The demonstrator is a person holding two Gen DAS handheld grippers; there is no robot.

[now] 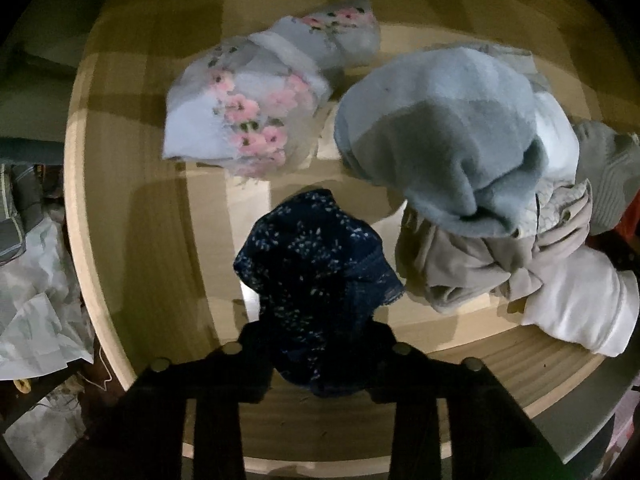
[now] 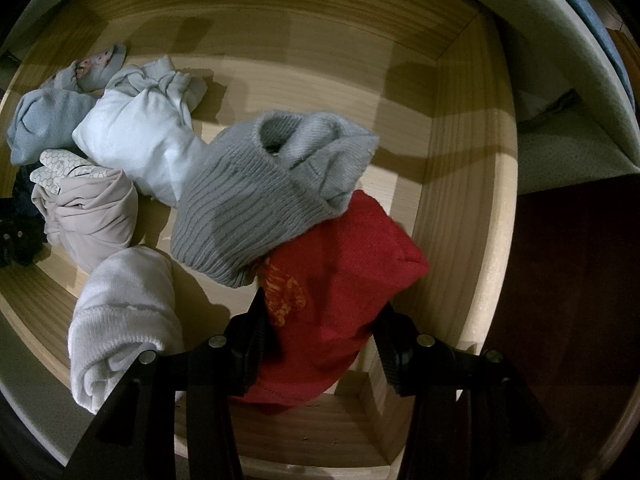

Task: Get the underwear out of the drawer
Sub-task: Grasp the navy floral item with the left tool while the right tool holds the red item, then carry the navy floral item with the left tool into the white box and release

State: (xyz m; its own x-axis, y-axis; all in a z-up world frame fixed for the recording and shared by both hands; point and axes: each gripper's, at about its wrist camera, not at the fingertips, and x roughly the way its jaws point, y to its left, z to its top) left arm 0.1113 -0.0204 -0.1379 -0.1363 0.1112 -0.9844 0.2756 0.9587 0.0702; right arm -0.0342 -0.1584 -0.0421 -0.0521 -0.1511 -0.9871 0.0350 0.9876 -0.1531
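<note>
- Though its orange lettering is unreadable, the bundled red knit cloth [image 2: 340, 300] sits pinched in my narrowly parted right gripper [image 2: 320, 340], inside the pale wooden drawer [image 2: 460, 160].
- My left gripper [image 1: 320, 356], nearly closed, clamps the navy white-speckled lace underwear [image 1: 316, 272] in that drawer.

Navy garment [image 1: 316, 292] lower end hidden between dark gripper fingers, red garment [image 2: 340, 304] underside hidden

Dim warm light, fisheye-dark corners

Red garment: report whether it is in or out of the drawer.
In: the red garment sits inside the wooden drawer, right gripper clamped on it.
</note>
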